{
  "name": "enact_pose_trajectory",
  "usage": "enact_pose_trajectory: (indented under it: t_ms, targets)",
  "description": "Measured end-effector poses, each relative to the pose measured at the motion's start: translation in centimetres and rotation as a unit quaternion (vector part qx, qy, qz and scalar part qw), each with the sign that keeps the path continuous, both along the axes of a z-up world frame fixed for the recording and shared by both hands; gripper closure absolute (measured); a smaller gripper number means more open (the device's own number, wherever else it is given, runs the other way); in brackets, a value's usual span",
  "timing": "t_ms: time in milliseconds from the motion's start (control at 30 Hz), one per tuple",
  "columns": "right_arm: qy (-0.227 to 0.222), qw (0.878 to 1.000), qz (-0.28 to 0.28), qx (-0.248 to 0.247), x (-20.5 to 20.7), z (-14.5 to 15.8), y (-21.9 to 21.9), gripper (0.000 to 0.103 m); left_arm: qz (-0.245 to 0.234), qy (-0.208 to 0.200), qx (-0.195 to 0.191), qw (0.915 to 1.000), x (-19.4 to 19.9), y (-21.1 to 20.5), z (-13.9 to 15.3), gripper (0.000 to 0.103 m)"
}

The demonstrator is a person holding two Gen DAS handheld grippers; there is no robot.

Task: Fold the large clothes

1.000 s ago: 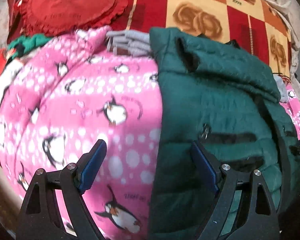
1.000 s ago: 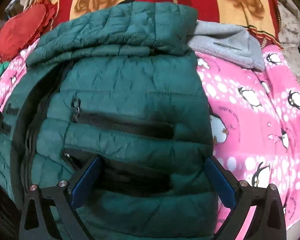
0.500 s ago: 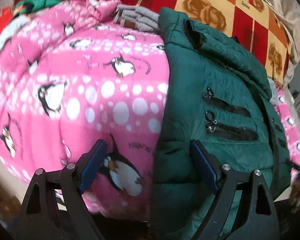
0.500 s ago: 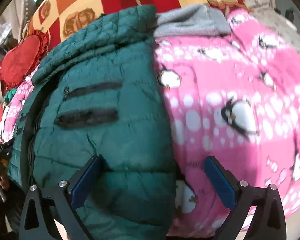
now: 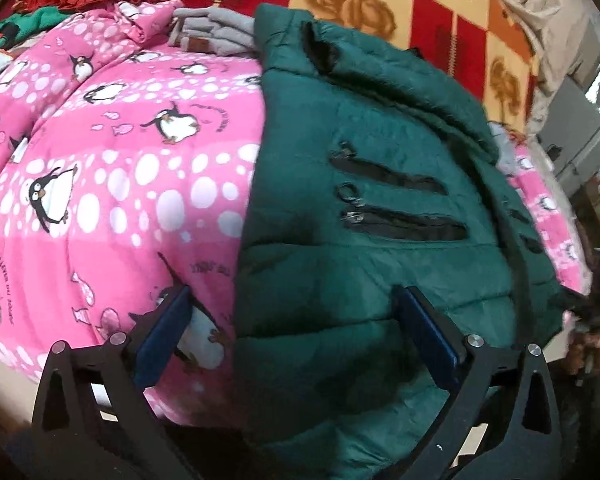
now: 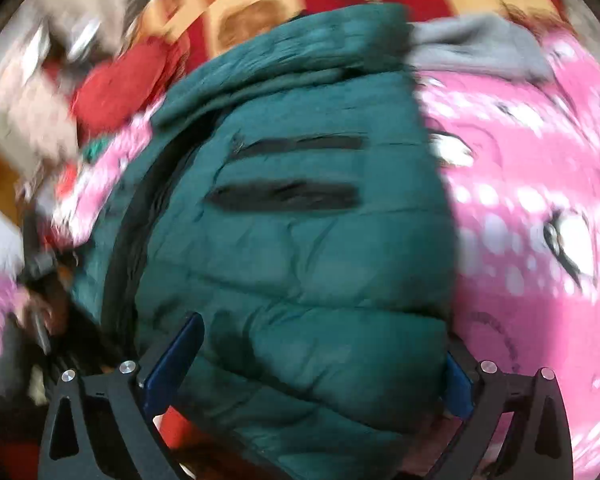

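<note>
Both views had swung sideways across the bed since a second before. From the left wrist, the left gripper [image 5: 296, 320] was opening its jaws, straddling the left edge of the dark green quilted puffer jacket [image 5: 360, 208] without pinching it; the jacket lay folded on the pink penguin-print fleece blanket [image 5: 112, 168], a folded grey garment [image 5: 216, 34] behind it. From the right wrist, blurred, the right gripper [image 6: 320, 360] stood spread over the jacket's [image 6: 300, 240] lower right corner, 2 black pocket zips showing
</note>
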State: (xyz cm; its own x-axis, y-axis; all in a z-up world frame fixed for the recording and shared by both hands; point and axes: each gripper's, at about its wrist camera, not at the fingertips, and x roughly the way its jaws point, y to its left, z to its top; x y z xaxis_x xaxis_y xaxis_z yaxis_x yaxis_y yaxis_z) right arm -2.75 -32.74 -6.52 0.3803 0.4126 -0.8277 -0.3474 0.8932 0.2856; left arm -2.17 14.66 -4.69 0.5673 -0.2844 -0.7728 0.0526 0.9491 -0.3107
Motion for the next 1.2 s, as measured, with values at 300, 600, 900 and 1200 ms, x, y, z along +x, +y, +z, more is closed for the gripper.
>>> enact_pose_trajectory:
  t_ms: [300,600,900,1200]
  targets:
    - [0.002,0.998,-0.036,0.044,0.4,0.2,-1.0,0.000,-0.057,0.018,0.048,0.9971,-0.7,-3.8,-1.2,0.001]
    - [0.000,1.000,-0.027,0.010,0.1,-0.8,-0.8,0.000,-0.038,0.015,0.040,0.9984,-1.6,-4.0,-1.4,0.001]
    - [-0.037,0.994,-0.013,0.104,-0.4,2.2,-2.1,0.035,-0.058,-0.026,-0.086,0.9943,-2.5,-2.6,0.0,0.001]
    - [0.014,0.999,-0.025,0.040,0.2,-0.3,-0.8,0.026,-0.062,-0.003,0.014,0.9980,-2.0,-4.8,-1.5,0.001]
